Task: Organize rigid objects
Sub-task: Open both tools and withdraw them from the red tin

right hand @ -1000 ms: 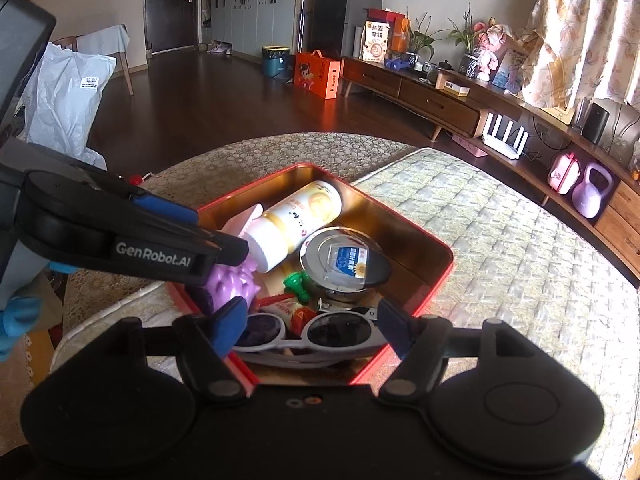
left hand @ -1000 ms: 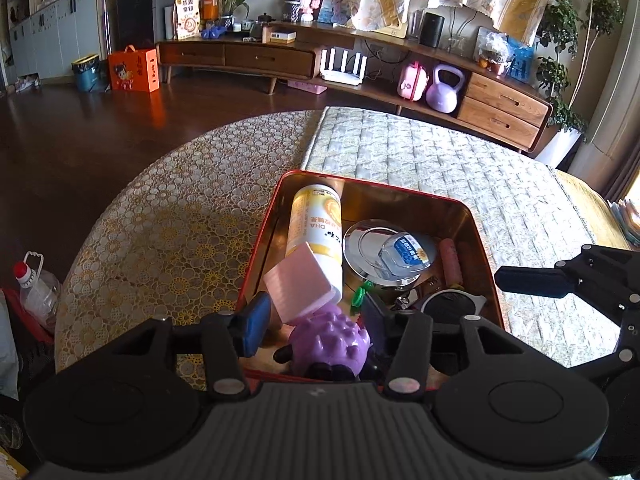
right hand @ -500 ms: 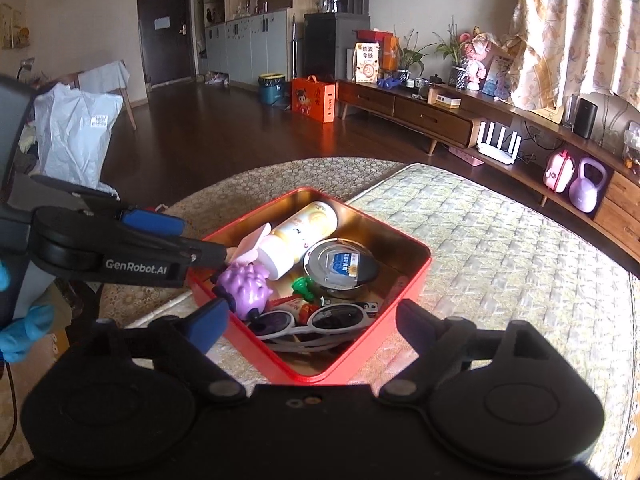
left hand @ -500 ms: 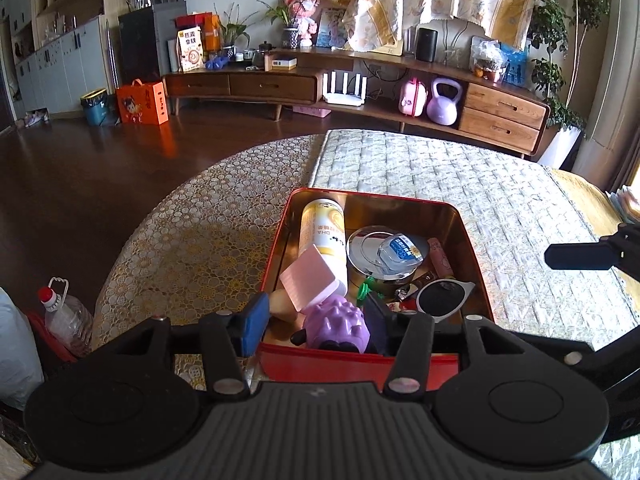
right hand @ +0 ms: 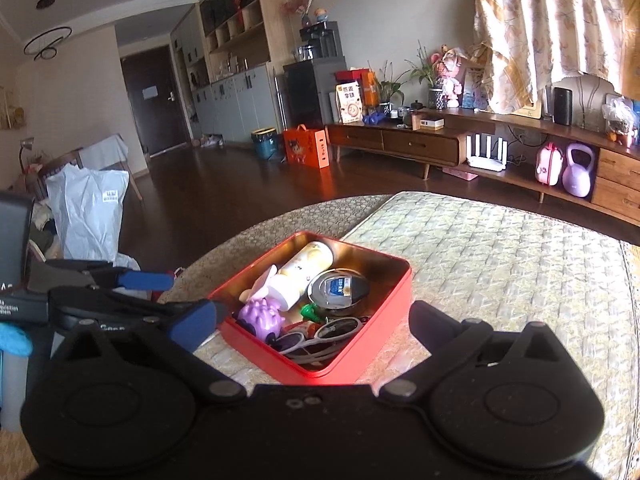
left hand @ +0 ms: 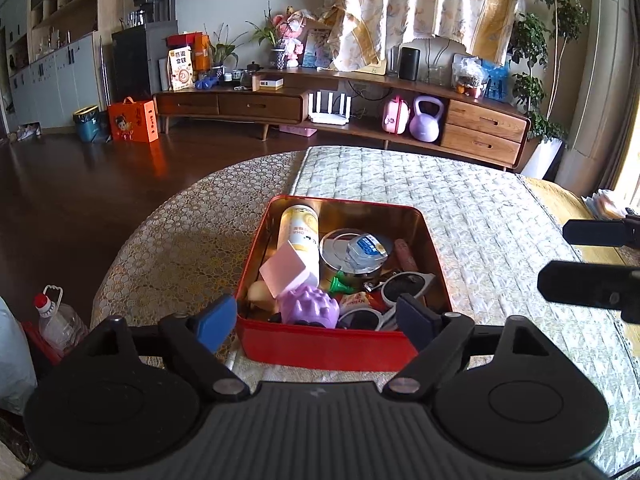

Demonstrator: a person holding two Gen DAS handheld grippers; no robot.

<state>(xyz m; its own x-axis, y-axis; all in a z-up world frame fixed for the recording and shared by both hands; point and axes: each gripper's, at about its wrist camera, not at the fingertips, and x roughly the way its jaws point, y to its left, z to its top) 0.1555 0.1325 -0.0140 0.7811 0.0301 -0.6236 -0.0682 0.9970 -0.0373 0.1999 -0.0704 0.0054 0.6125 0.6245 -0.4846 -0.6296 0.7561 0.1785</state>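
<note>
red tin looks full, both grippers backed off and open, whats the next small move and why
Probably pull both hands back a little further and stop. The red tin sits flat on the table, with the yellow bottle, purple spiky ball and white sunglasses inside. The left gripper and right gripper have just been opening, with nothing between their jaws.

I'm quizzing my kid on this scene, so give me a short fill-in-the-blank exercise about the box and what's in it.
1. The items sit in a ____ tin box.
2. The spiky ball is ____ in colour.
3. The white bottle is lying on its ____.

Missing words: red; purple; side
</note>
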